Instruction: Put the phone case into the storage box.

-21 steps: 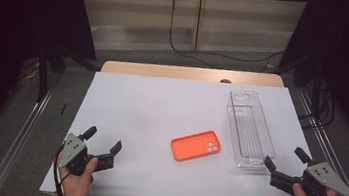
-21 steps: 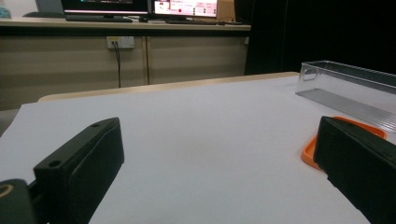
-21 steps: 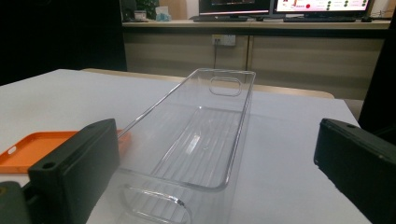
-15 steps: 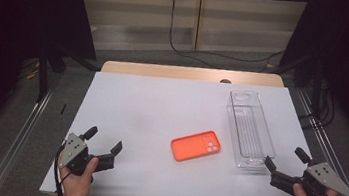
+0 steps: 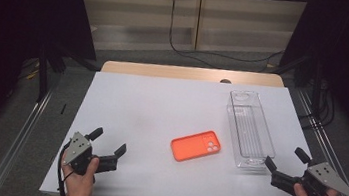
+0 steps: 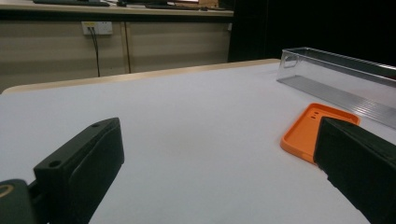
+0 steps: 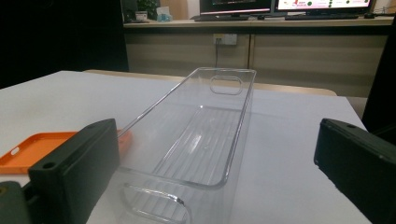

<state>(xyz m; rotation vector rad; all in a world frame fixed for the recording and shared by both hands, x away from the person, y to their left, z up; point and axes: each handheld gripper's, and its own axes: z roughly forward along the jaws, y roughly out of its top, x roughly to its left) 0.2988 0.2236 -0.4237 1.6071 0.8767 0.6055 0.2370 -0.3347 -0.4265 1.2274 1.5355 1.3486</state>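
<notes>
My left hand-held gripper (image 5: 110, 143) and right hand-held gripper (image 5: 285, 163) gape empty on the counter (image 5: 160, 111); the orange phone case (image 5: 196, 145) looks light, bendy, best pinched across its long edges.

Left gripper (image 5: 110, 141) agape; right gripper (image 5: 286, 159) too — low.

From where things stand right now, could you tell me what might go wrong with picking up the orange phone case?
The orange phone case lies flat on the white table, so the open left tongs may skid it rather than pinch it. The clear bin sits close beside it; the open right tongs, just short of its near end, could knock it.
</notes>
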